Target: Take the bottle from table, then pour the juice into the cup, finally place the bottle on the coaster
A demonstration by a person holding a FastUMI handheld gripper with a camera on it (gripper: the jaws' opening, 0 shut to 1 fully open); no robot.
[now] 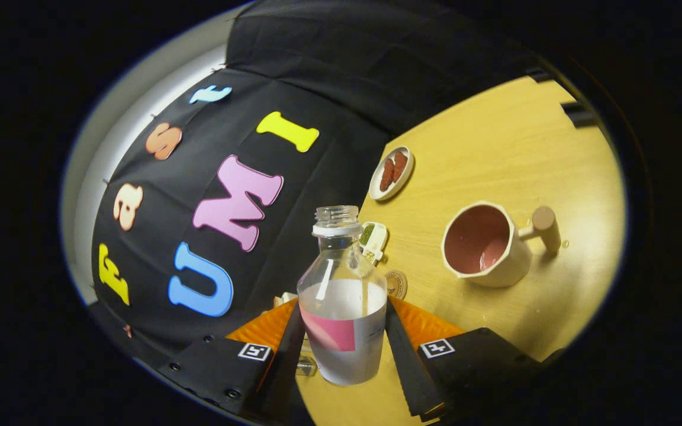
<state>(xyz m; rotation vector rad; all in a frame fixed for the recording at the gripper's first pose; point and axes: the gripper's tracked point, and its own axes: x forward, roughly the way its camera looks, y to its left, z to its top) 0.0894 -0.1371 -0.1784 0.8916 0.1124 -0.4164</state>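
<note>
A clear bottle (343,296) with whitish liquid and a pink-and-white label is seen on a pale yellow wood-grain bench (512,154). Beside the bottle, a cream cup (486,245) with a pink inside is seen; beyond it, a white dish (392,173) with reddish-brown pieces.

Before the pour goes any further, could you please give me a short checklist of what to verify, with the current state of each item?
1. Grip: the claw has both fingers pressed on the bottle at its labelled body. Ok.
2. Cap: the bottle's neck is open, no cap on it. Ok.
3. Juice left: liquid fills roughly the lower half of the bottle. Ok.
4. Cup: sits on the table with its mouth open toward the bottle; a little liquid seems to lie inside. Ok.
5. Mouth over cup: the neck is beside the cup, not above it. Not ok.
6. Coaster: a small round disc just behind the bottle, partly hidden; whether it is free cannot be told.
</note>
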